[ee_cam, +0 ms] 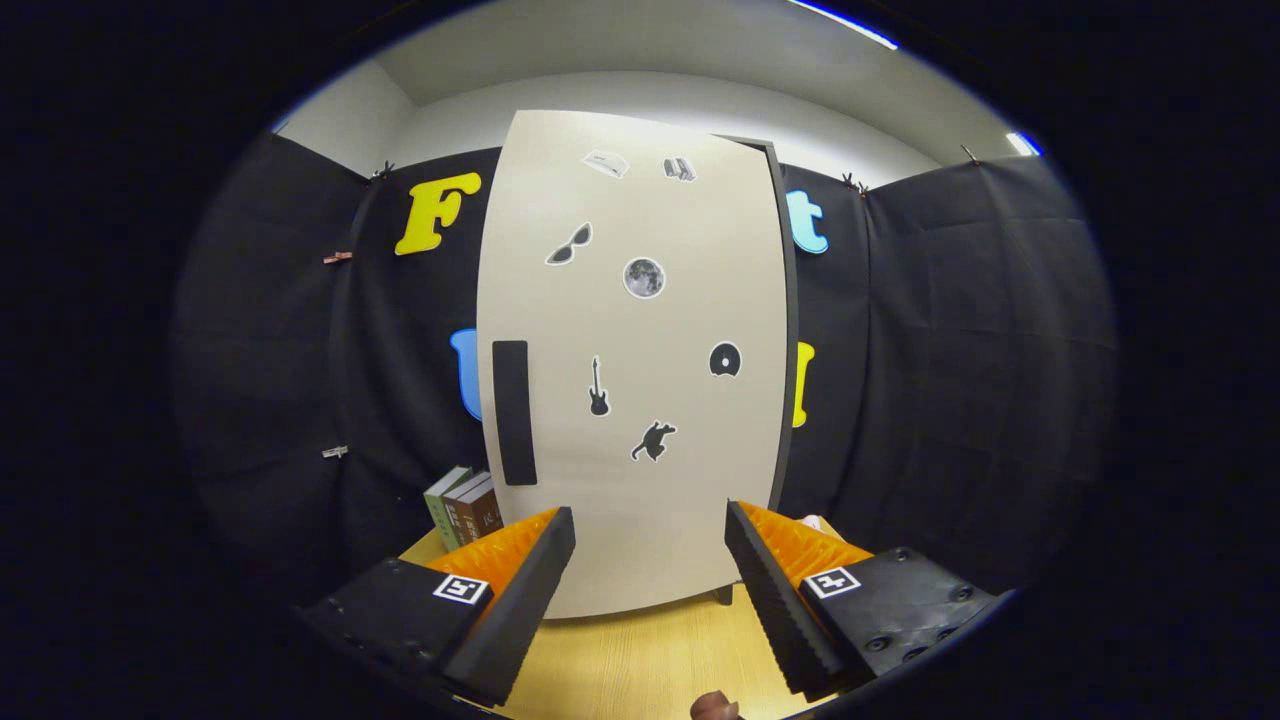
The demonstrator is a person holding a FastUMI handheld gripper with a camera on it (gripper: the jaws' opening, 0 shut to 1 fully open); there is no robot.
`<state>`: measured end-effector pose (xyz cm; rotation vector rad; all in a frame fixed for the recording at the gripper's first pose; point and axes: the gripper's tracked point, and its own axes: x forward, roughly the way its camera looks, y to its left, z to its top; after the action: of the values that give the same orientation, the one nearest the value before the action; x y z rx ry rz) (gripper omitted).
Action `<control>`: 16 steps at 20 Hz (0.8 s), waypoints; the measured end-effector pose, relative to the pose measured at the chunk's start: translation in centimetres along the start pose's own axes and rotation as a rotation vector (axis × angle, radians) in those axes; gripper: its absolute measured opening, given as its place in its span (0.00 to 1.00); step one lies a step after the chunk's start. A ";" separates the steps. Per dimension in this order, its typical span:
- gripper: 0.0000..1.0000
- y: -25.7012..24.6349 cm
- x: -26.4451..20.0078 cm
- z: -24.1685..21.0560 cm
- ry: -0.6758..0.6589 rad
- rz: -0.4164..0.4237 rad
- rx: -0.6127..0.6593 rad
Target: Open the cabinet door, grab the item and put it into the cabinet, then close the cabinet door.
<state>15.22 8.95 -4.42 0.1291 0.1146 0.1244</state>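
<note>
Cabinet (640, 480): one, standing upright on the table just ahead of my claw (650, 560). I see a tall pale cream door, closed, with a dark edge showing along its right side and a small dark foot at its lower right corner. Handle (514, 412): one, a black vertical bar near the door's left edge, low down, above and slightly left of my left finger.

Stickers on the door, seven counted: sunglasses (569, 244), a round moon (644, 277), a guitar (598, 388), a disc (725, 359), a dark leaping cat (653, 440), and two small grey ones near the top that I cannot make out.

Claw: released, both fingers spread wide with nothing between them; the cabinet's lower front and a strip of bare table show through the gap. Neither finger touches the door.

Table (630, 660): light wood grain, carrying the cabinet. A small brownish thing (714, 707) sits at the near edge between the fingers; I cannot tell what it is.

Books (465, 508): three, upright, side by side, left of the cabinet and just beyond my left finger; one green spine, two brown.

Room: black cloth wall (950, 380) behind and to both sides, clipped along its top; pale wall and ceiling above it.
</note>
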 end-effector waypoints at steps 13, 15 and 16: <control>0.98 -0.2 0.1 0.1 0.010 -0.010 -0.007; 0.98 -0.2 0.2 0.0 0.014 -0.008 -0.013; 0.98 -0.2 0.3 -0.2 0.018 -0.007 -0.014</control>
<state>15.47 8.78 -4.65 0.1134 0.1316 0.1196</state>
